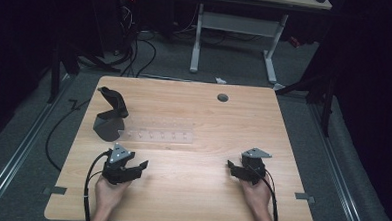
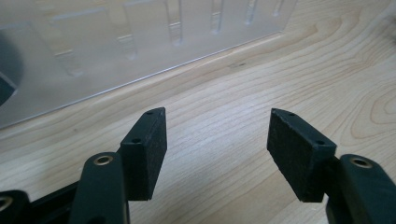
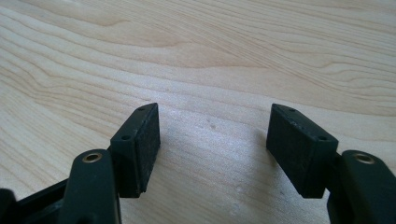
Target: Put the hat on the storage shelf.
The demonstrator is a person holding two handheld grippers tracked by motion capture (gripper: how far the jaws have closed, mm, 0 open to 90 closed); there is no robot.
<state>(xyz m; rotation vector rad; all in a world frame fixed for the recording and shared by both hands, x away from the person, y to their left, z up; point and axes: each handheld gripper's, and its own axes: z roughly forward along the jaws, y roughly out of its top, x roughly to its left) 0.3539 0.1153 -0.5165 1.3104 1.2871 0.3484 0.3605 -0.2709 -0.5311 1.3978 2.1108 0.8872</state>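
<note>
A clear plastic strip (image 1: 155, 134) with a row of small slots lies flat on the wooden table (image 1: 209, 116), left of centre. At its left end stands a black curved holder (image 1: 111, 116) on a dark base. My left gripper (image 1: 140, 166) is held low near the front left, just short of the strip, open with nothing between its jaws. In the left gripper view the strip (image 2: 116, 46) lies just ahead of the open left gripper (image 2: 217, 140). My right gripper (image 1: 231, 167) rests at the front right, open over bare wood (image 3: 210, 56), and the right gripper (image 3: 212, 140) holds nothing.
A round grey cable hole (image 1: 222, 97) sits near the table's far edge. Beyond the table stand a white-legged desk (image 1: 238, 22) and loose cables (image 1: 136, 53) on the grey floor. Metal rails (image 1: 17, 152) run along the floor on both sides.
</note>
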